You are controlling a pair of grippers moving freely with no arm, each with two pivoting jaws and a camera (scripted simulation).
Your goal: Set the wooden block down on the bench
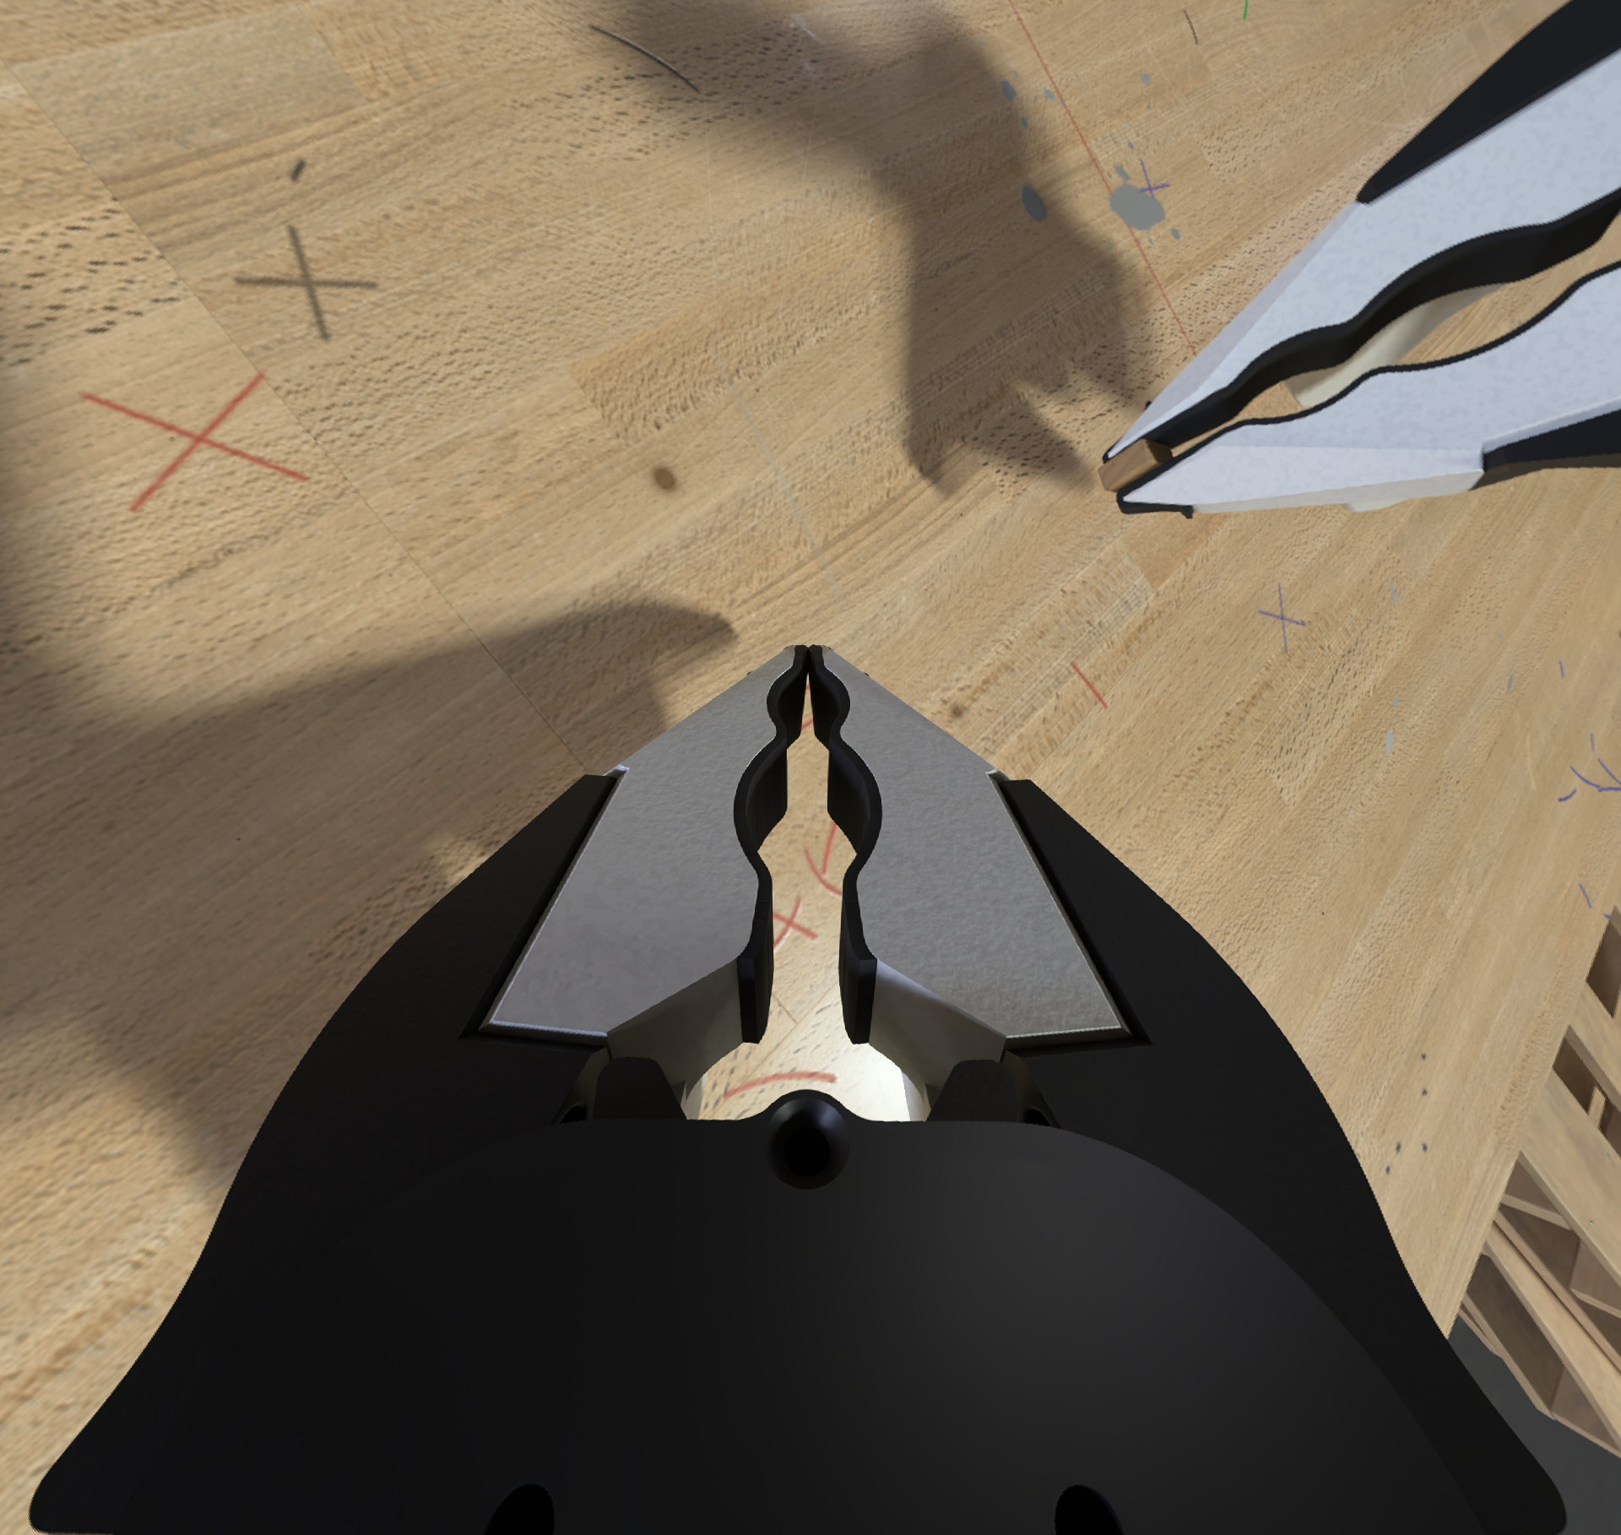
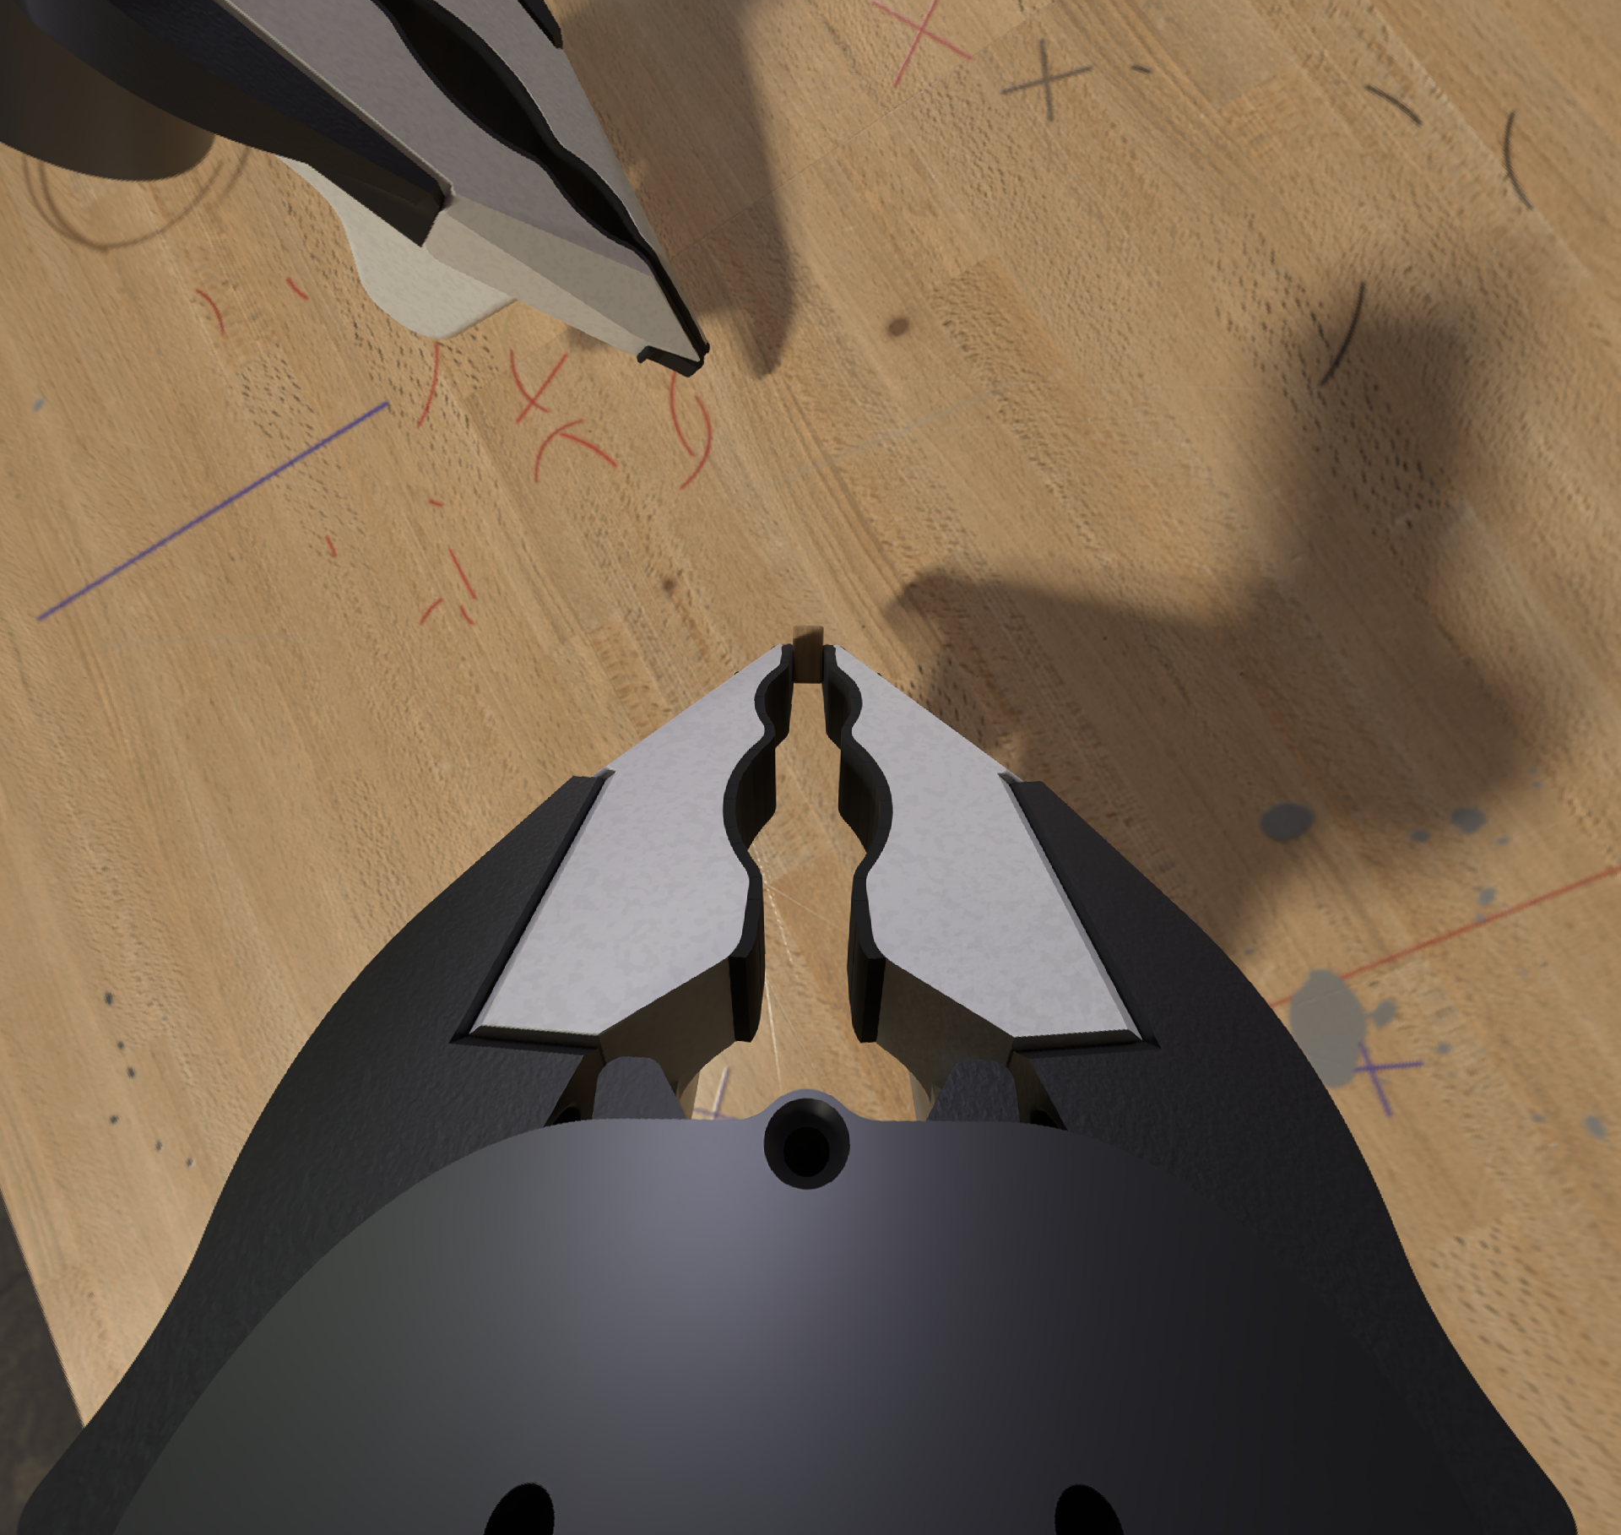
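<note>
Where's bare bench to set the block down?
The bench is bare ahead of the right tool, which grips the wooden block, toward the red cross and black cross. Only the left tool, shut and empty, crowds the near-left.

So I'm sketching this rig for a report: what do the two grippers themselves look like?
Both look alike. The left gripper and right gripper each have a rounded matte black body with a small round hole at its centre, and two tapering grey-white fingers with black wavy inner pads. No cables, sleeves or markings show.
</note>
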